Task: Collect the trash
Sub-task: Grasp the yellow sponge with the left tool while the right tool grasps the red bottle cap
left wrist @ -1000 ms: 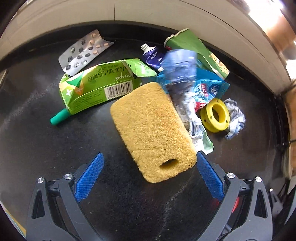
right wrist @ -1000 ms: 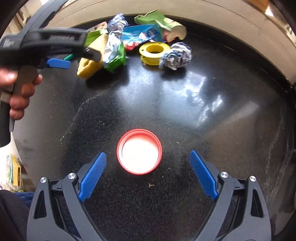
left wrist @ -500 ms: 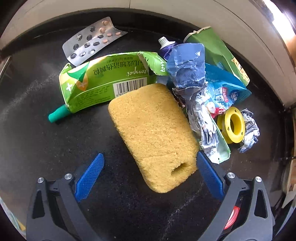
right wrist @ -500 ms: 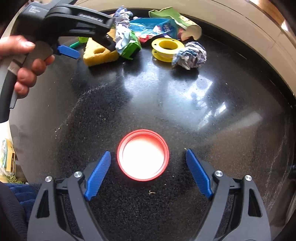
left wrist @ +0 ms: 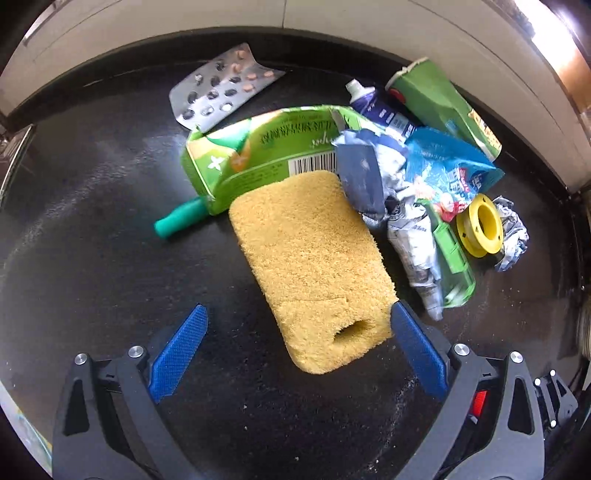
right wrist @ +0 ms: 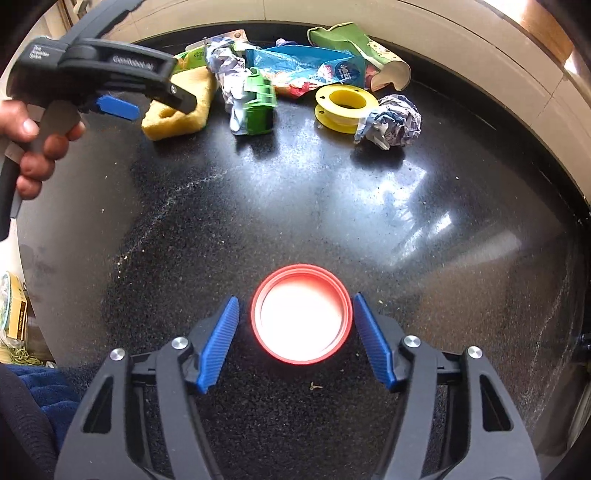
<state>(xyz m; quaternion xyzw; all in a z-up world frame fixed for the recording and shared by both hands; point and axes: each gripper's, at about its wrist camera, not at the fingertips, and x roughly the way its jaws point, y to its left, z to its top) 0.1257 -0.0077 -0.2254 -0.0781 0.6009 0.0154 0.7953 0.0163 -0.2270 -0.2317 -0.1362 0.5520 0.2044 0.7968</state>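
Observation:
A red lid [right wrist: 301,314], white inside, lies open side up on the black counter [right wrist: 332,192]. My right gripper [right wrist: 295,297] straddles it with its jaws closing. A thin gap still shows at the left pad, and the right pad is almost at the rim. A yellow sponge [left wrist: 310,266] with a hole in its near end lies between the wide-open fingers of my left gripper [left wrist: 298,308]. Its near corner touches the right fingertip [left wrist: 402,317], while the left pad stands well apart.
Behind the sponge lies a trash pile: green carton [left wrist: 258,155], pill blister [left wrist: 221,85], teal pen [left wrist: 177,219], toothpaste tube [left wrist: 376,110], blue wrapper [left wrist: 450,173], crumpled paper [left wrist: 369,173], yellow spool [right wrist: 345,107], paper ball [right wrist: 391,120]. A pale wall [left wrist: 332,22] borders the counter. A hand [right wrist: 33,147] holds the left gripper.
My right gripper's jaws have closed in from wide apart to just beside the lid. The left gripper shifted left, and the sponge slid left along the carton, staying against its right finger.

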